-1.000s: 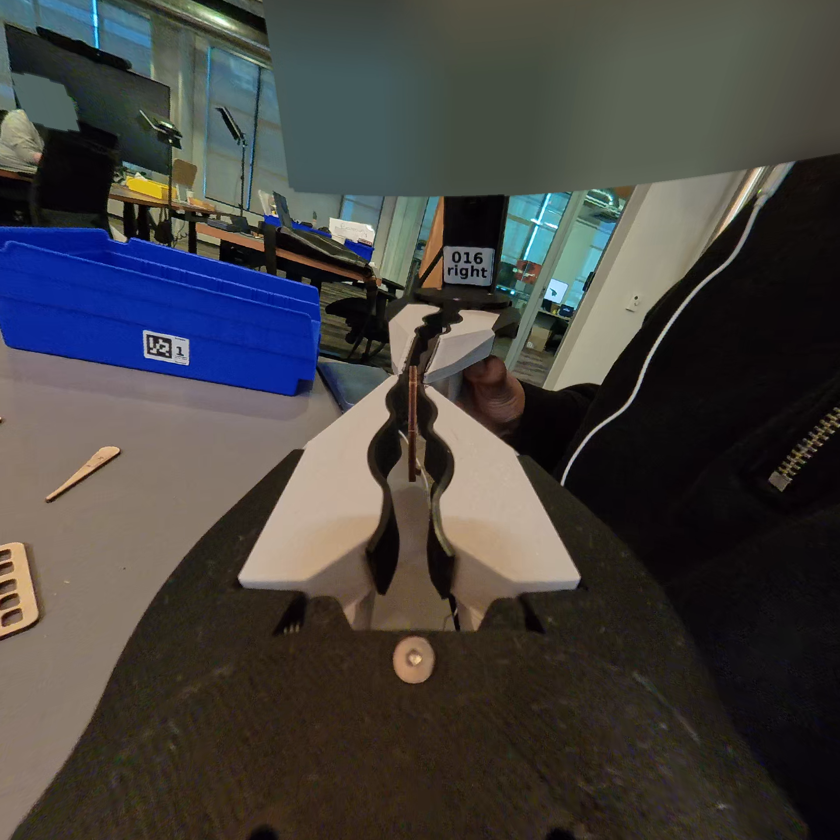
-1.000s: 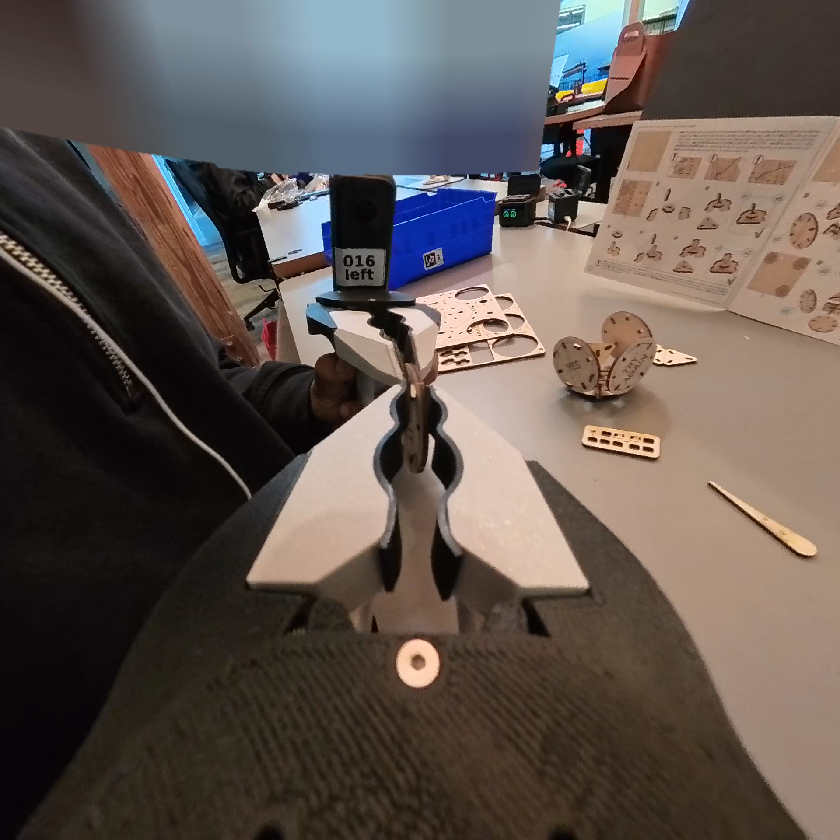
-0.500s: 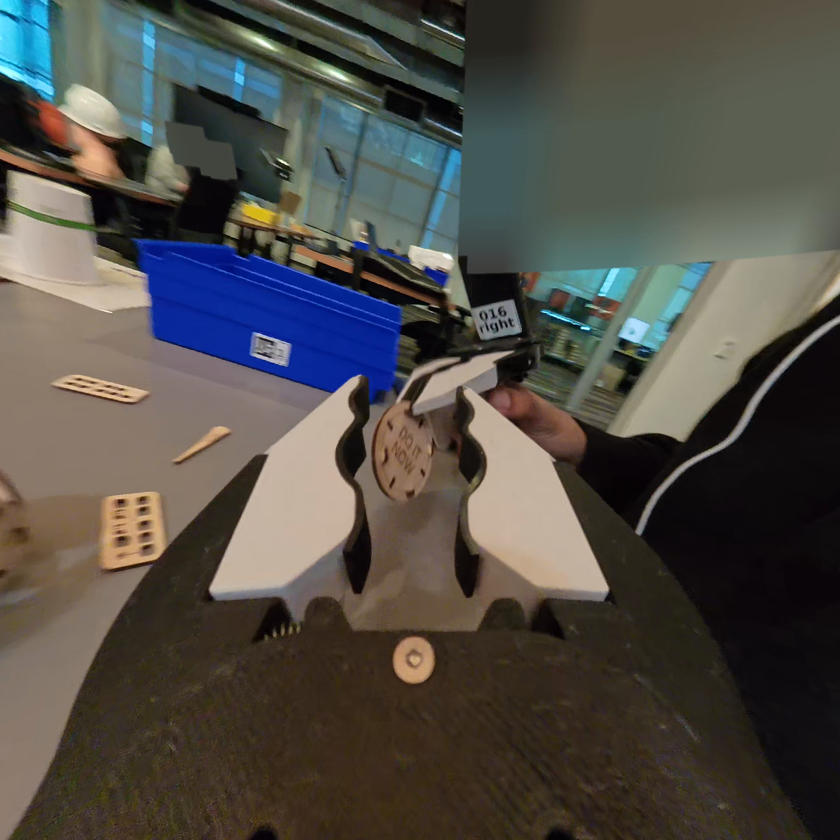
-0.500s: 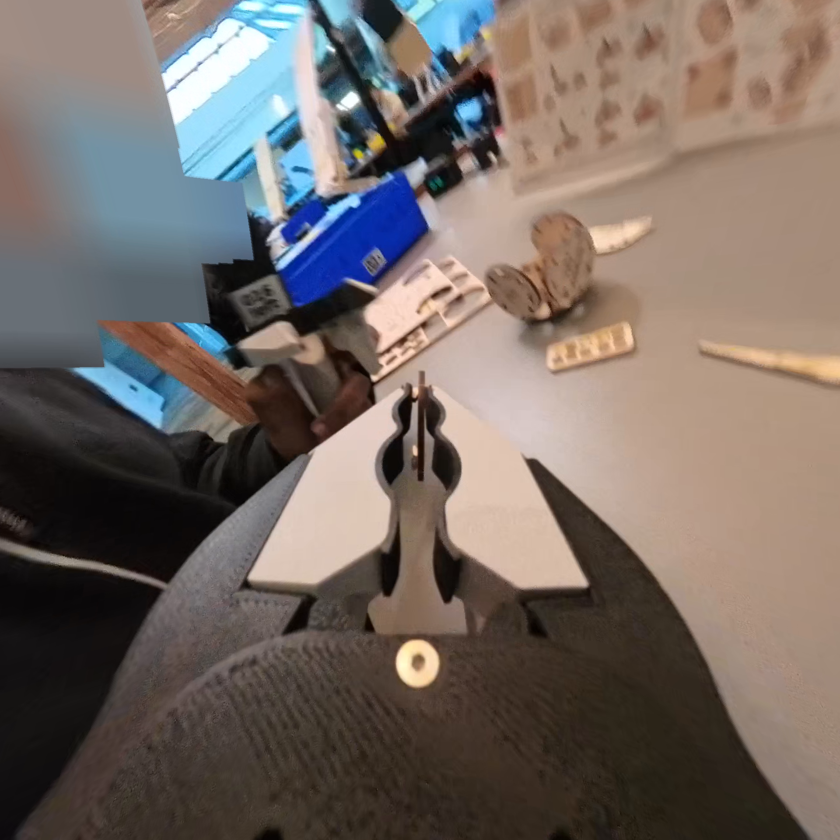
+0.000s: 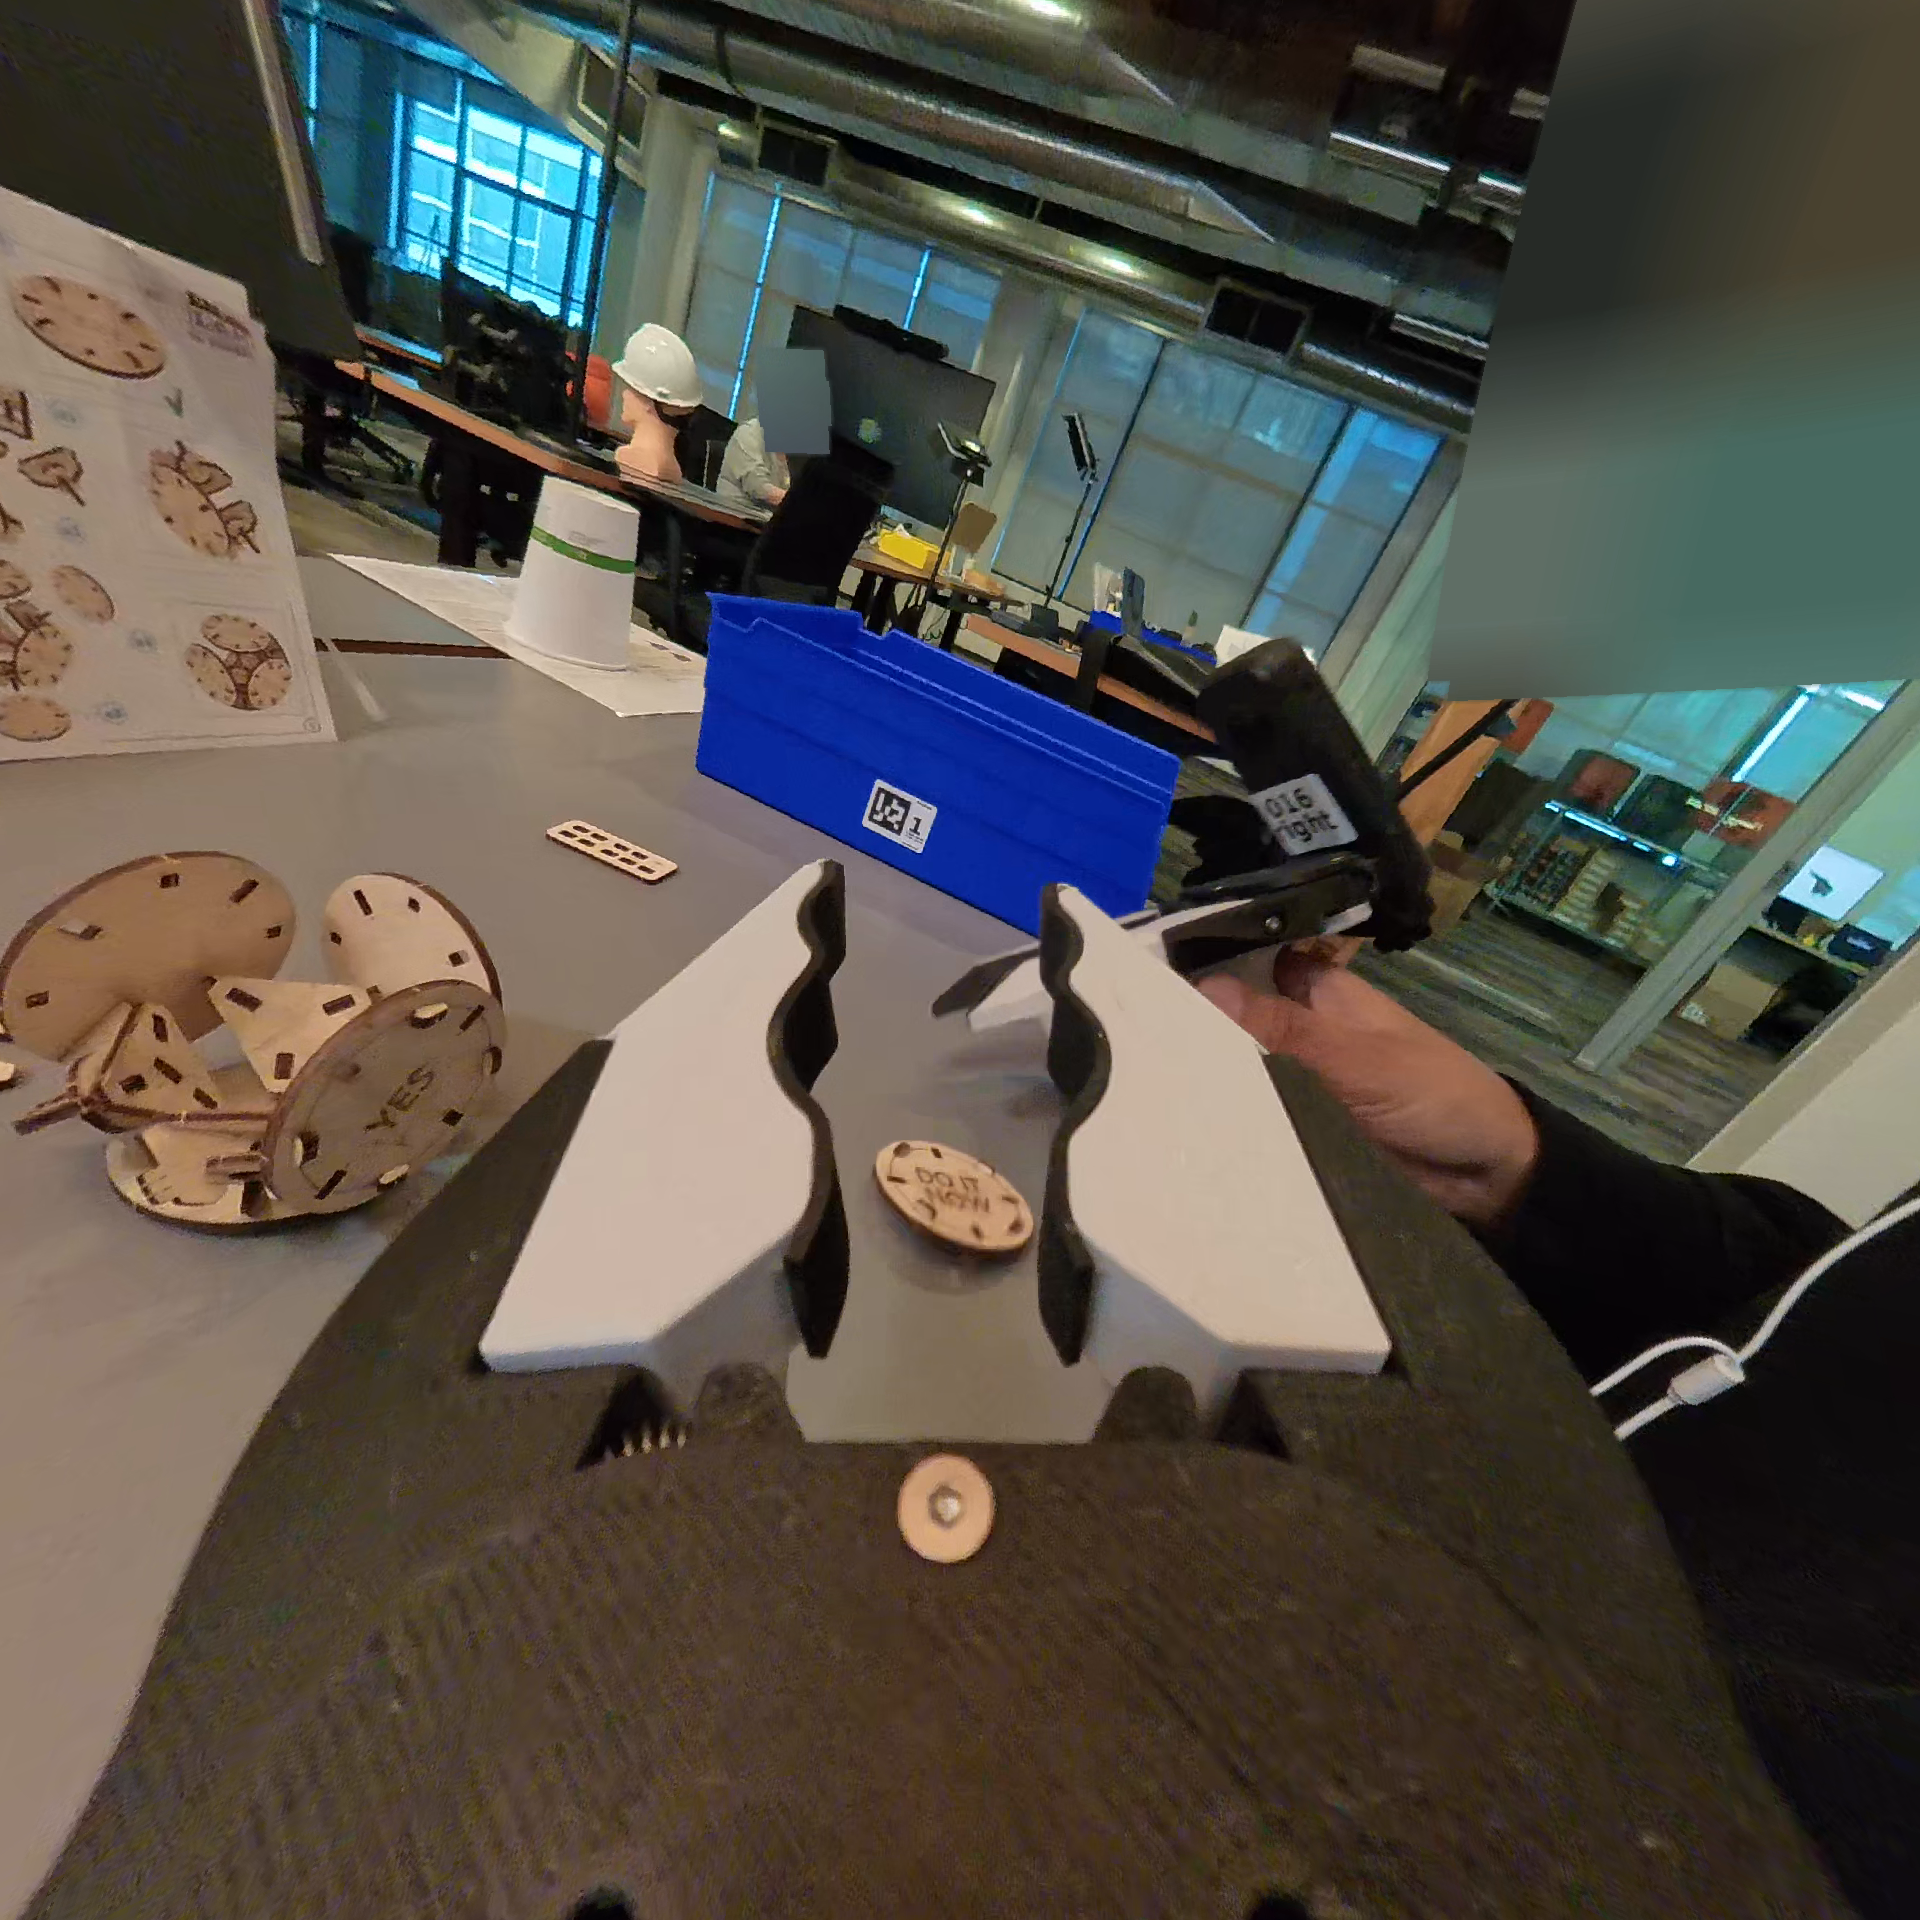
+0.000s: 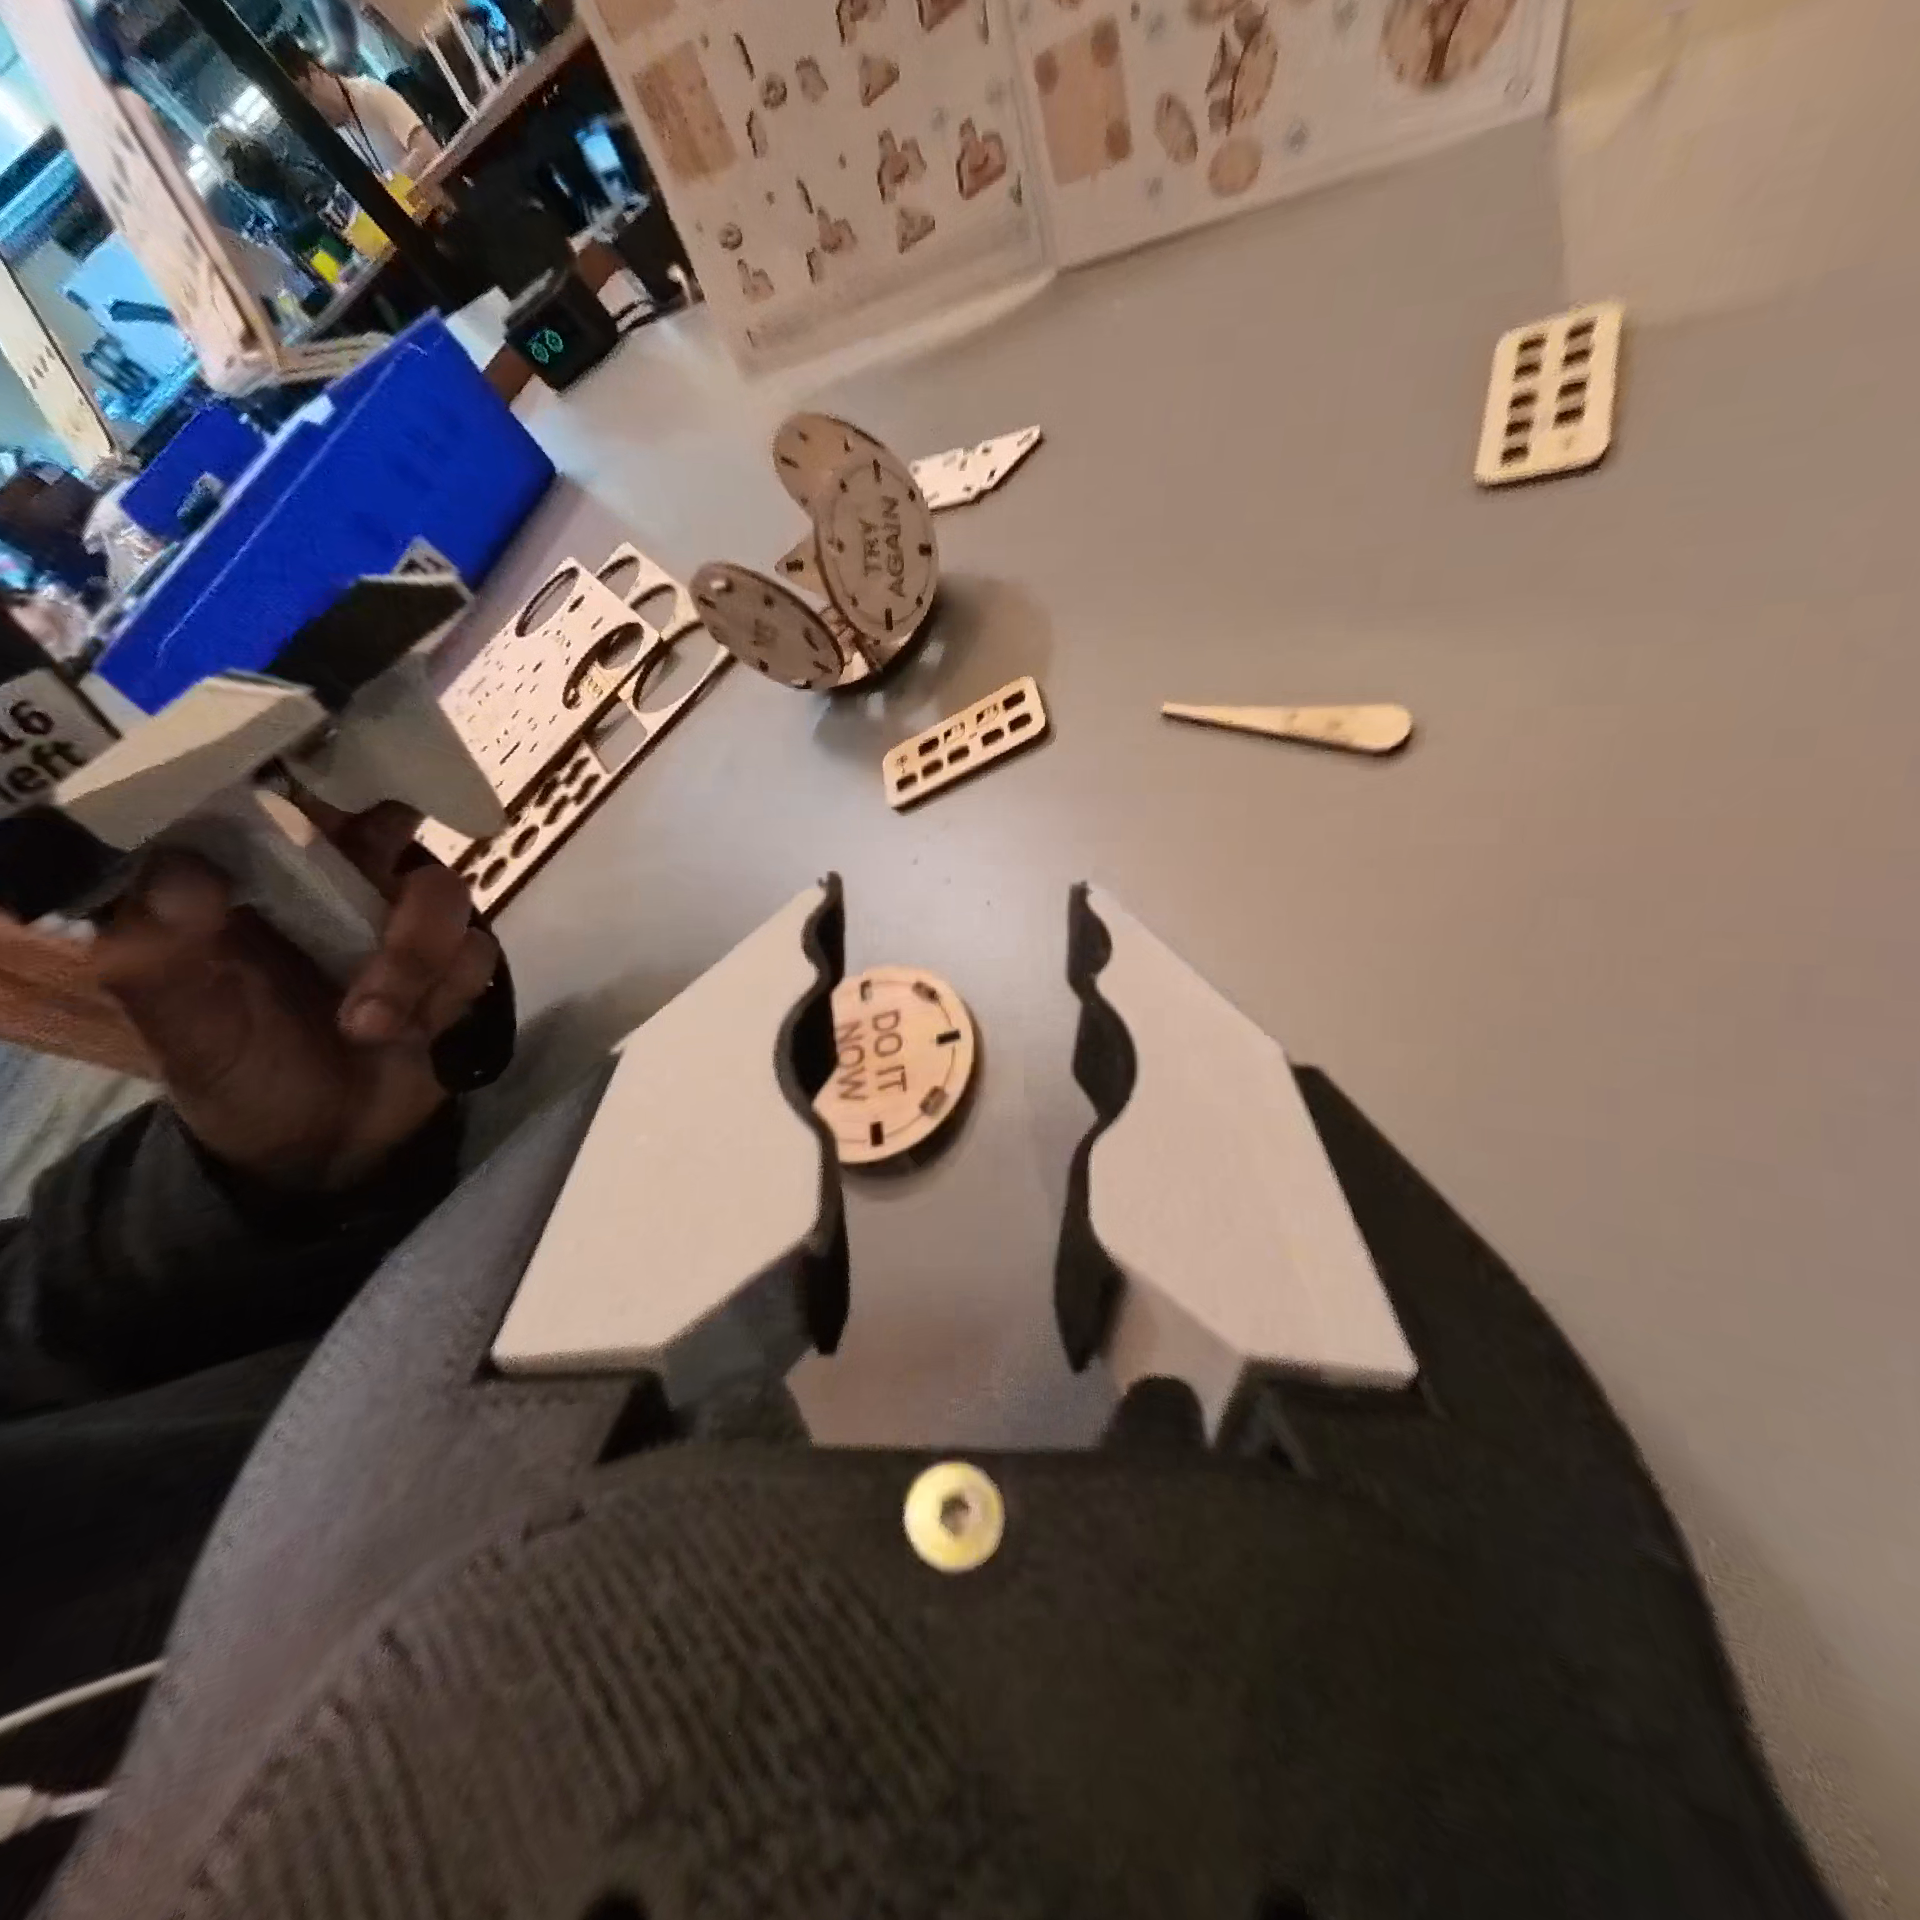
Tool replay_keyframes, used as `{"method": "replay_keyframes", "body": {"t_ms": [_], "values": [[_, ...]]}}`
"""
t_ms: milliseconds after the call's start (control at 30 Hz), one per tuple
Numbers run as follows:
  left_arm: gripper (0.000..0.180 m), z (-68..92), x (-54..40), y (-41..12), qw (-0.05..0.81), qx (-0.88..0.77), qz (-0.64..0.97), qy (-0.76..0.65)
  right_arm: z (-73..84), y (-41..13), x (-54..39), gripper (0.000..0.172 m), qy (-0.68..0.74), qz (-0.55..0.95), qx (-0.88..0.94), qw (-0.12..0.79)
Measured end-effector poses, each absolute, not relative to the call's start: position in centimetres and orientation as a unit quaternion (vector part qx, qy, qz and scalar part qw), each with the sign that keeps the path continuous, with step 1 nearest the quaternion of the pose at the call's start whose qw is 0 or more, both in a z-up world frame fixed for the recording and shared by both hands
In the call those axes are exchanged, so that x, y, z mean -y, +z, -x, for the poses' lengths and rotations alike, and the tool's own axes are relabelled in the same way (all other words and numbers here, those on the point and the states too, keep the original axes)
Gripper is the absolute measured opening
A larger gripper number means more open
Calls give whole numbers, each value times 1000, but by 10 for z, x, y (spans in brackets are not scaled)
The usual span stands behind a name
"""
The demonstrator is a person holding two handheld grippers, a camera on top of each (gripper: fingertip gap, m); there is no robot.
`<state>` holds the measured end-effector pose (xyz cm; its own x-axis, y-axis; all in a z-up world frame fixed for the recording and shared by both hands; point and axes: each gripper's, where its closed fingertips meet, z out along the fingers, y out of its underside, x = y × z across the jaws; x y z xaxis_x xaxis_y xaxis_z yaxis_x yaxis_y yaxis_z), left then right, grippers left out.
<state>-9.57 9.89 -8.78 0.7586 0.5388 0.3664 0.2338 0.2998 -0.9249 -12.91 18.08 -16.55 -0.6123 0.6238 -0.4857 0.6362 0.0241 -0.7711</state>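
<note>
- Table (image 6: 1558, 935), grey: one; serves as work surface carrying all loose parts.
- Instruction sheets (image 6: 1039, 135), printed: standing upright at the far edge, seemingly for reference; at least two panels seen.
- Blue bin (image 5: 935, 748): one counted on this table, at the far edge.
- Cut-out wooden panel (image 6: 582, 707): one, flat beside the bin.
- Wooden assembly (image 6: 831, 582) of slotted discs: one, standing unaided.
- Slotted wooden strips (image 6: 961, 743): two counted; tapered stick (image 6: 1299, 725): one.
- Wooden disc (image 6: 899, 1070): one, flat on table, gripped by neither claw.
- Right gripper (image 6: 951, 899): jaws apart, empty, over the disc.
- Left gripper (image 5: 935, 883): jaws apart, empty, near the disc.
</note>
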Motion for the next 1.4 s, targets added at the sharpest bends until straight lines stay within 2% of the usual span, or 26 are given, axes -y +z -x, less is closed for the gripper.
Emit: {"method": "replay_keyframes", "body": {"t_ms": [167, 467, 533, 600, 700, 767, 1100, 1400], "values": [[31, 98, -99, -91, 730, 339, 585, 104, 131, -135, -190, 48, -593, -389, -701, -70], [32, 110, -98, -102, 717, 372, 584, 81, 139, -122, -176, 64, -635, -309, -695, -136], [32, 114, -99, -103, 715, 381, 582, 69, 143, -118, -171, 62, -645, -285, -695, -136], [32, 121, -99, -103, 712, 388, 581, 62, 137, -106, -163, 50, -672, -227, -691, -136], [33, 133, -98, -101, 705, 394, 586, 56, 136, -95, -158, 46, -692, -177, -678, -174], [34, 139, -94, -101, 700, 398, 589, 63, 140, -99, -157, 50, -688, -178, -678, -185], [37, 112, -100, -122, 660, 365, 645, 123, 146, -89, -172, 57, -723, -215, -635, -168], [53, 84, -134, -145, 617, 351, 704, 17, 159, -87, -172, 60, -749, -248, -608, -94]]}}
